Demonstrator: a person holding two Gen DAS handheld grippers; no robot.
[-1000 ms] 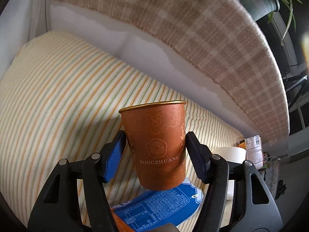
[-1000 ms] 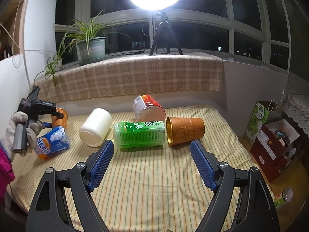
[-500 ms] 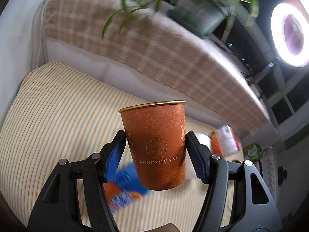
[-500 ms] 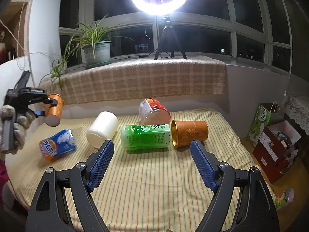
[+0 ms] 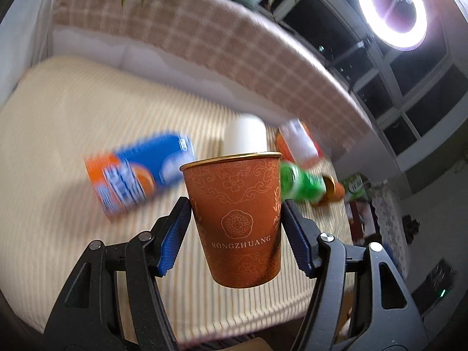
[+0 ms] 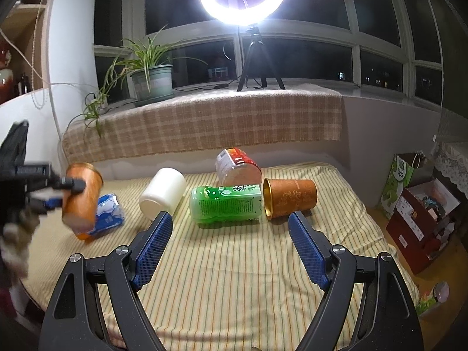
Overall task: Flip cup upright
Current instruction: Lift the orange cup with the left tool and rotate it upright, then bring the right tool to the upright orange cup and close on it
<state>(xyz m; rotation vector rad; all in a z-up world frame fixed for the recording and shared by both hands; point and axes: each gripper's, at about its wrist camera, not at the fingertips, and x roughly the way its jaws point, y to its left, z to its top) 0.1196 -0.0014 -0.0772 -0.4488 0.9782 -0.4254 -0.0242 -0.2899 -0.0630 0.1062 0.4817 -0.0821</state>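
My left gripper (image 5: pixel 235 222) is shut on an orange paper cup (image 5: pixel 237 219) marked RONGZHUANG, mouth up in its view, held in the air above the striped bed. In the right wrist view the same cup (image 6: pixel 82 196) is blurred at the far left, nearly upright with its rim tilted a little to the right, in the left gripper (image 6: pixel 68 193). A second orange cup (image 6: pixel 289 197) lies on its side, gold mouth facing left, beyond my right gripper (image 6: pixel 231 248), which is open and empty above the bed.
On the striped bed (image 6: pixel 234 278) lie a green cup (image 6: pixel 225 204), a white cup (image 6: pixel 162 194), a red-and-white cup (image 6: pixel 237 166) and a blue-and-orange cup (image 6: pixel 108 216). A plaid ledge (image 6: pixel 204 122) with a plant and ring light stands behind. Boxes (image 6: pixel 421 210) are at the right.
The left gripper has swung with the cup, rotating it towards upright and lowering it over the blue-and-orange cup. The right gripper has moved a little closer to the bed, still open.
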